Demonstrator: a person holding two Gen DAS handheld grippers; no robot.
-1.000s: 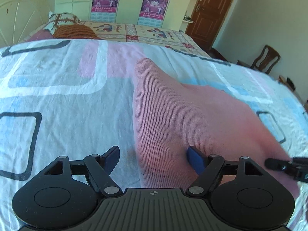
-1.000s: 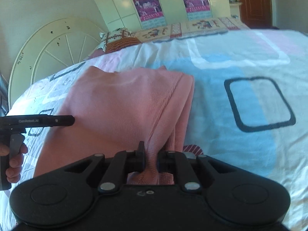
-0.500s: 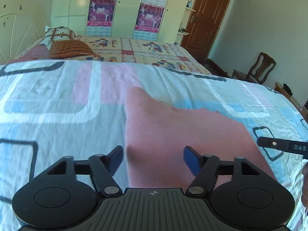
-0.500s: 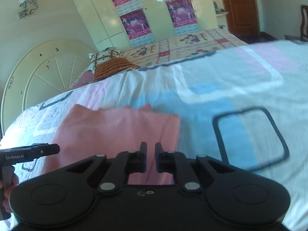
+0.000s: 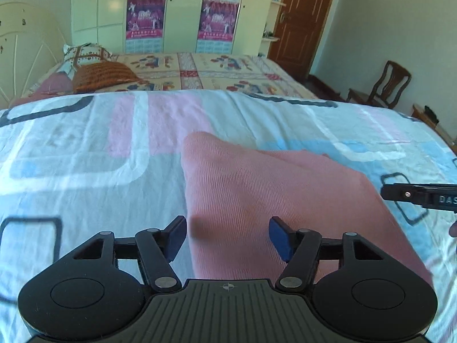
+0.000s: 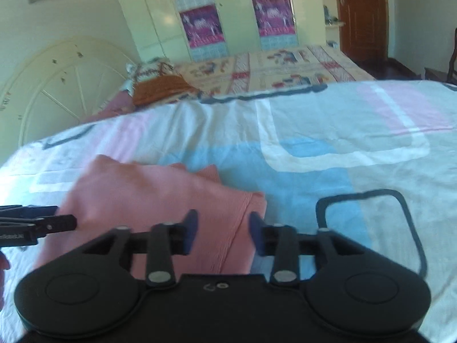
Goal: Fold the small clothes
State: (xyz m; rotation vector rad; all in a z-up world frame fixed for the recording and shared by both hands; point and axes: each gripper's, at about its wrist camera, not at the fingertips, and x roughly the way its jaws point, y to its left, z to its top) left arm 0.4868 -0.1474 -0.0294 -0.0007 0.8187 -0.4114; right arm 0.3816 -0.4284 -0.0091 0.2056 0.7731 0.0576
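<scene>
Left wrist view: taken from behind the left gripper (image 5: 227, 235), aimed forward and downward over a patterned bedspread (image 5: 85, 154); a pink garment (image 5: 271, 194) is seen close below, its left edge near the frame's centre. The wardrobe (image 5: 182, 11) and door (image 5: 302, 20) are seen far behind.

Right wrist view: taken from behind the right gripper (image 6: 223, 233), likewise tilted down, close over the garment's (image 6: 148, 200) right edge.

Shared between views: garment, bedspread (image 6: 328, 148), wardrobe (image 6: 228, 11), door (image 6: 360, 14). Each gripper's tip is caught at the other view's side edge.
</scene>
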